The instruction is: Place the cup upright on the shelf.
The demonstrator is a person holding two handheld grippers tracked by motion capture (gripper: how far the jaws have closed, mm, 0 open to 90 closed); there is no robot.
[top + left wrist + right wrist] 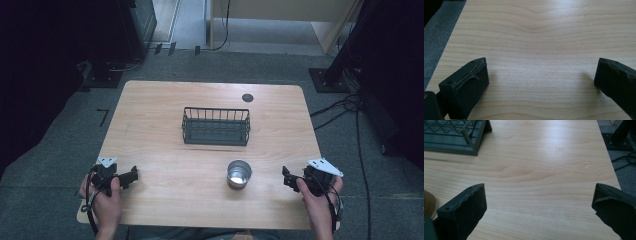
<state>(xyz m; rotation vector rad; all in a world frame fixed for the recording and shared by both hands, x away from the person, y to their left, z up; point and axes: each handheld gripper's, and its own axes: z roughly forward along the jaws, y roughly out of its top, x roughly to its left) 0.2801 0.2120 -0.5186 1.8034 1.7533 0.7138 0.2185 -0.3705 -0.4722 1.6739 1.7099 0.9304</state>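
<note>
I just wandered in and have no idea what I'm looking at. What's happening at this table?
A person sits at a wooden table, holding a two-jaw gripper in each hand. The left gripper and right gripper rest near the table's front corners, jaws wide open and holding nothing. Between them, nearer the right gripper, stands a metal cup. Behind it, mid-table, sits an empty black wire basket. Nothing is being handled yet.

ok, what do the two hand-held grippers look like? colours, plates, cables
Both are black. The left hand-held gripper and the right hand-held gripper each carry a pale grey three-cornered plate on top and trail a black cable looping by the hand. Up close, the jaws are blocky black pads, the left one's pad edge frayed. No sleeves visible.
</note>
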